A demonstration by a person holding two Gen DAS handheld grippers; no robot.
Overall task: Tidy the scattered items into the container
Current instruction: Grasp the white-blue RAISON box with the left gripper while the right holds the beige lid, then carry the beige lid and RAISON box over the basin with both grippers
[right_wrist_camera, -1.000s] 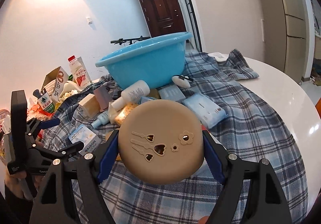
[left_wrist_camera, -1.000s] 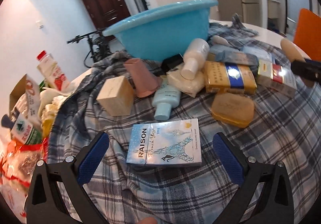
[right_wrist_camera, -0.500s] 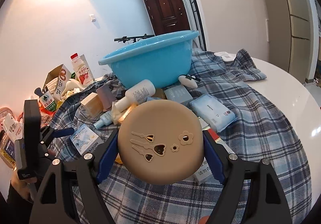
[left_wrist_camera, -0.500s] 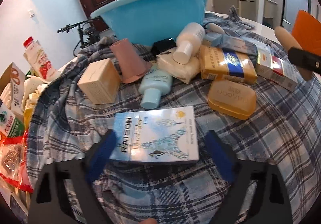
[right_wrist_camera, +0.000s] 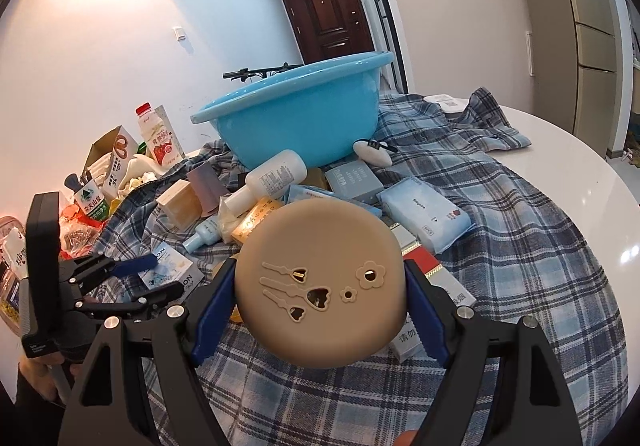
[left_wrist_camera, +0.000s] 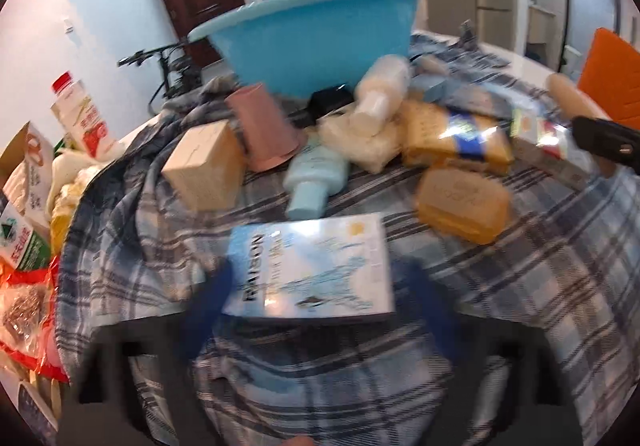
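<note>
Change: the left gripper [left_wrist_camera: 316,310] has been advanced until its blue fingers [left_wrist_camera: 208,302] flank the light blue box [left_wrist_camera: 312,266], closer together than a second ago.
Left jaws: partly open, at the box's sides; contact cannot be told through blur.
Right gripper [right_wrist_camera: 318,302]: clamped on the tan round case [right_wrist_camera: 320,282], held above the plaid cloth [right_wrist_camera: 520,246].
Blue basin [right_wrist_camera: 304,118]: standing behind the scattered items.

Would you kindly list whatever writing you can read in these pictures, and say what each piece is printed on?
"RAISON": blue flat box between the left gripper jaws; blurred there, only "ON" shows in the right view.
"农夫山泉": green-label bottle.
"请勿": white carton behind the round tan case in the right gripper.
Milk bottle, white lotion bottle, tissue pack: print too small.
</note>
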